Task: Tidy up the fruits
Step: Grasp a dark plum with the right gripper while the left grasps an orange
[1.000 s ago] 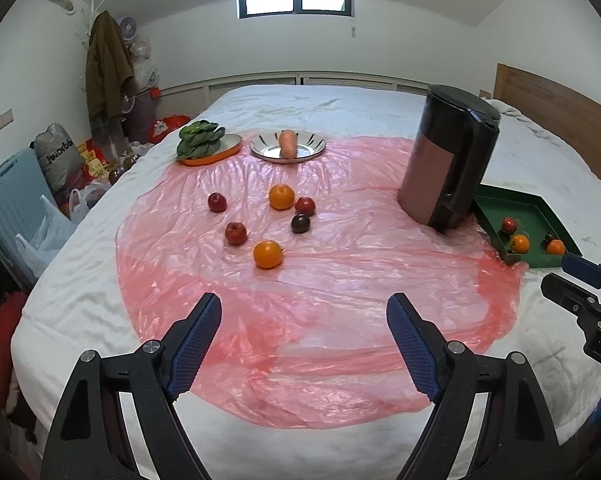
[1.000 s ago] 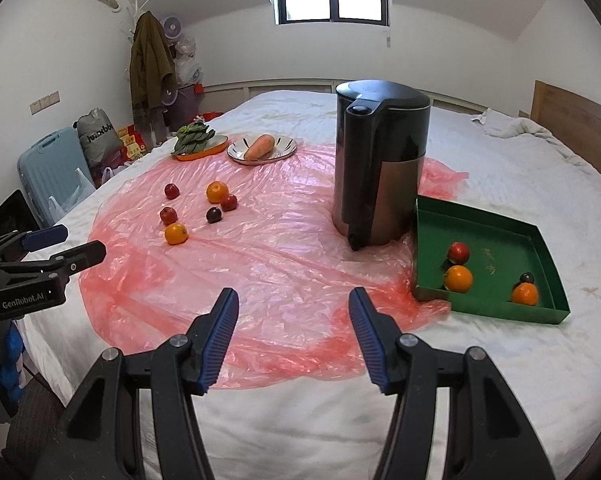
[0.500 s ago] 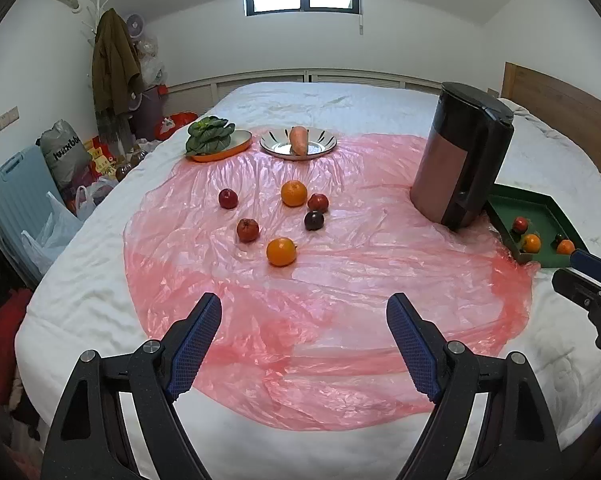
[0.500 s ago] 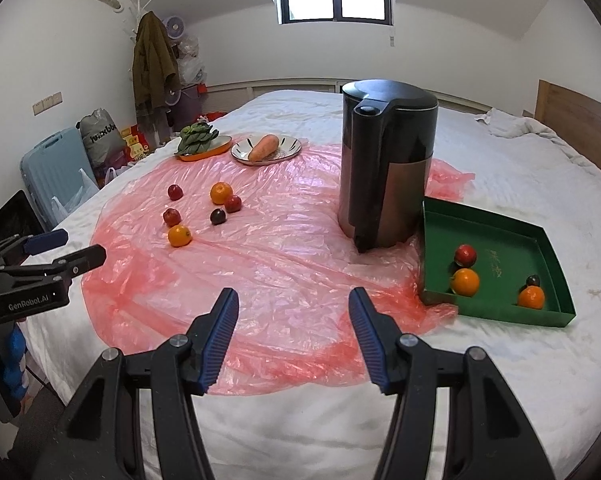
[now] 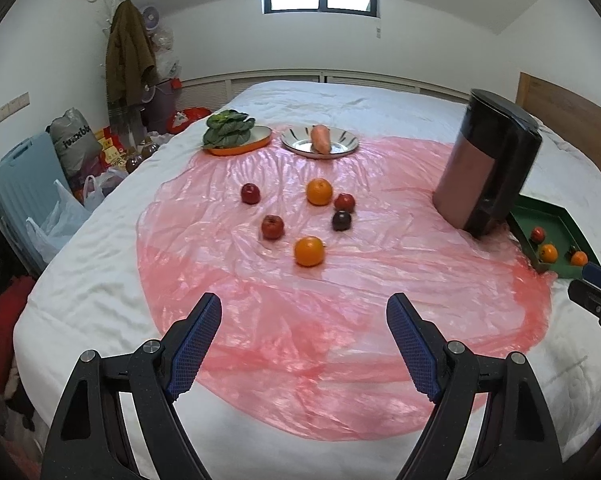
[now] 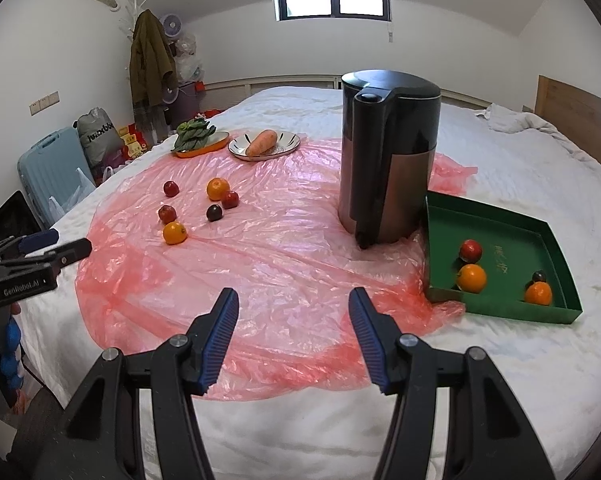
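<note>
Several loose fruits lie on a pink plastic sheet (image 5: 340, 304) spread over a bed: a near orange (image 5: 309, 251), a far orange (image 5: 319, 191), red apples (image 5: 272, 227) (image 5: 250, 193) (image 5: 344, 202) and a dark plum (image 5: 341, 220). A green tray (image 6: 512, 236) at the right holds a red apple (image 6: 470, 250), two oranges (image 6: 471, 278) (image 6: 538, 293) and a small dark fruit (image 6: 539, 276). My left gripper (image 5: 303, 342) is open and empty, short of the near orange. My right gripper (image 6: 293, 326) is open and empty, left of the tray.
A tall black and copper kettle (image 6: 386, 160) stands between the loose fruits and the tray. At the far edge of the sheet sit an orange dish of greens (image 5: 232, 134) and a silver plate with a carrot (image 5: 320, 140). Bags and a blue suitcase (image 5: 16, 188) crowd the floor left of the bed.
In the left wrist view the scene has shifted right and down a little, as my left gripper moved left and toward the loose fruits. The right gripper view barely changed. Both stayed open.
</note>
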Available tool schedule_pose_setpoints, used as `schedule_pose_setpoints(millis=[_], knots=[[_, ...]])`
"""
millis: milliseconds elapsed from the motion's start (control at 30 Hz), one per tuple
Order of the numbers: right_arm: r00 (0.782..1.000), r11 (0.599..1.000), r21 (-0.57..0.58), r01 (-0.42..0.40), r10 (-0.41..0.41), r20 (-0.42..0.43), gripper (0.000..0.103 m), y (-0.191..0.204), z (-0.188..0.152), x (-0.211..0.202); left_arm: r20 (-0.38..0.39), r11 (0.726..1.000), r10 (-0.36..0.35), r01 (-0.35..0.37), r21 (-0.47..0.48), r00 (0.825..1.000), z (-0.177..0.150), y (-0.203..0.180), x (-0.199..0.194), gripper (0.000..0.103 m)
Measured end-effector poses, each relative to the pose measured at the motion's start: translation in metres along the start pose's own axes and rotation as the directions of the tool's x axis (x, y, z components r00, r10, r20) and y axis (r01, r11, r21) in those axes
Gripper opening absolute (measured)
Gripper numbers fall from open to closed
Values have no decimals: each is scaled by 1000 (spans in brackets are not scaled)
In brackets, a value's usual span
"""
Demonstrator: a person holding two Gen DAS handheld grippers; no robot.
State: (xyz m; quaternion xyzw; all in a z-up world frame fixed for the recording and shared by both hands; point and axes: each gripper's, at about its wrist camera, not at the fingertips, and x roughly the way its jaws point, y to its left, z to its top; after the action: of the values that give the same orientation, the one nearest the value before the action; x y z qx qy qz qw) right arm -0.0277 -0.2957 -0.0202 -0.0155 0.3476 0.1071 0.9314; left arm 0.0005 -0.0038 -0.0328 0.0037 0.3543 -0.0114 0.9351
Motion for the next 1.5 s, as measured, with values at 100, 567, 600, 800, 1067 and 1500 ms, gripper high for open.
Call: schedule_pose_setpoints(millis=[100,567,600,800,1067,1500], knots=[[1000,1000,-1,-12,12,-3,91,2,2,6,-2,1000,9,-9,-13,1000,2,9,5,81],[990,990,-44,-132,129,-59,91,35,33,69,-31,1000,-29,29,-11,999,11,31,47,80],[989,989,-47,-140,137,-63,91,38,37,76,-35,999,-41,41,-6,999,14,30,54,80],[978,978,-76,-195,188,-91,91,60,71,126,-61,994,-98,100,34,993,30,23,89,78],[960,963,-106,-248,230,-161,90,94,107,199,-137,984,-168,174,35,976,44,21,142,67],[928,963,-53,-263,237,-288,71,111,108,288,-238,970,-227,241,30,944,37,16,191,47]])
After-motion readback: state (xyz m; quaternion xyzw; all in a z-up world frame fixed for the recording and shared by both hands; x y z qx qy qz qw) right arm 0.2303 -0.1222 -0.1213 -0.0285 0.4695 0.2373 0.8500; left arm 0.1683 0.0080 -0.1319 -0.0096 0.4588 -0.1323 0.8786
